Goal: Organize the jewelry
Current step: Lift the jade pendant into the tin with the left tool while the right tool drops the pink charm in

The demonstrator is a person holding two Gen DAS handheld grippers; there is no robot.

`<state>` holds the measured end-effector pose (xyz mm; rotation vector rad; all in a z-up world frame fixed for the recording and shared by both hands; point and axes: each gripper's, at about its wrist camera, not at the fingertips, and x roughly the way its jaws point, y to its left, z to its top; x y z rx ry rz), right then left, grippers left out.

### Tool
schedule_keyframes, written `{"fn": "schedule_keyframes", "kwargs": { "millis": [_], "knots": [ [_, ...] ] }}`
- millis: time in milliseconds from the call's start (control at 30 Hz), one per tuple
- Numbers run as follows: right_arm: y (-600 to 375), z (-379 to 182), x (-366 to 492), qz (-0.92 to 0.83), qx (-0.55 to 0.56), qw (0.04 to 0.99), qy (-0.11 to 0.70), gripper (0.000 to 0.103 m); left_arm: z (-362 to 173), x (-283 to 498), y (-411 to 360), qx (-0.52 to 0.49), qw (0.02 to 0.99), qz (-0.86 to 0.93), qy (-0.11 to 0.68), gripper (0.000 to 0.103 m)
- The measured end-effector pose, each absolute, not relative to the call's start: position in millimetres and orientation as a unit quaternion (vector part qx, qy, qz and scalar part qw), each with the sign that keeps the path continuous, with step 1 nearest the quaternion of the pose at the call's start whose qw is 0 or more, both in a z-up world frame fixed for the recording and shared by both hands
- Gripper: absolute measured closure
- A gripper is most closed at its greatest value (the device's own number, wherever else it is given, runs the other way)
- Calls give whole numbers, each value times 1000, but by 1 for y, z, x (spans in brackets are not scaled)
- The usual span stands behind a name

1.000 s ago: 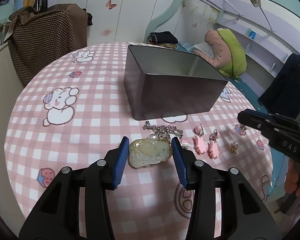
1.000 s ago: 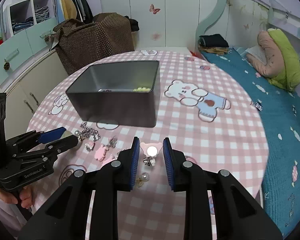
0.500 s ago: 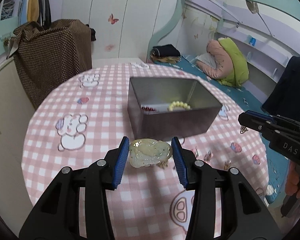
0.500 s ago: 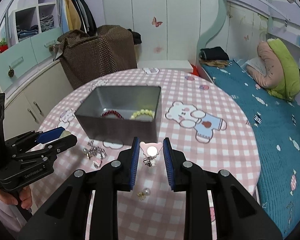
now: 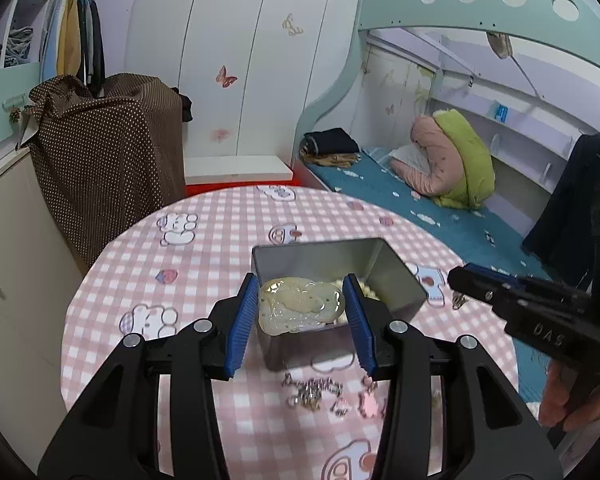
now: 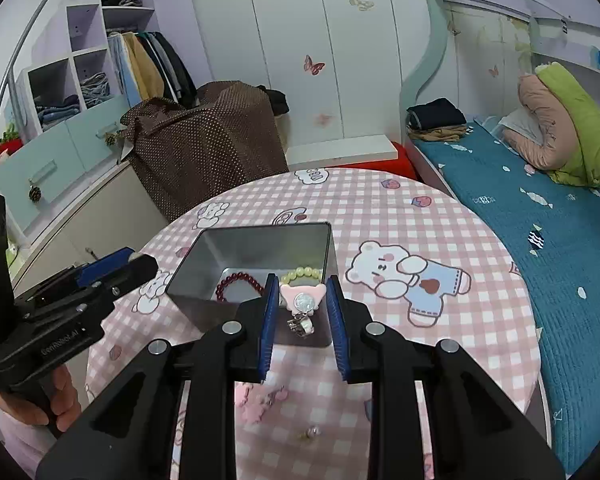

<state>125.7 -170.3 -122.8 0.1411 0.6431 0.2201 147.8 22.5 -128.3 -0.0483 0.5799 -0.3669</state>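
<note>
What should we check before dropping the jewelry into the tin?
1. Left gripper holds the pale hair clip: ok.
2. Right gripper holds the pink cat-ear piece: ok.
3. Metal tin open on top: ok.
4. Room inside beside the red bracelet and yellow-green bracelet: ok.
5. Each piece straight above the opening: cannot tell.
6. Loose charms on the tablecloth already packed: not ok.

We see the tin on the table, with two bracelets side by side in it. Loose jewelry lies on the table in front of the tin. Behind the table stands a covered case, and the bed lies to its right.
</note>
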Motion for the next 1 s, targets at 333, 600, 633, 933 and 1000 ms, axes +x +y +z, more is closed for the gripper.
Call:
{"fn": "schedule_keyframes", "kwargs": {
  "millis": [333, 600, 633, 933, 1000],
  "knots": [
    [-163, -124, 154, 119, 69, 938, 319, 80, -134, 175, 14, -34, 937, -187, 292, 59],
    [-156, -136, 172, 126, 64, 930, 339, 80, -149, 196, 10, -33, 932, -187, 309, 59],
    [-156, -137, 173, 126, 64, 930, 340, 80, -150, 197, 10, -34, 931, -186, 312, 59],
    [-163, -133, 174, 106, 66, 934, 334, 38, -156, 204, 9, -30, 929, -186, 319, 52],
    [-169, -131, 172, 96, 67, 936, 331, 36, -155, 201, 10, -28, 932, -184, 312, 37]
  ]
}}
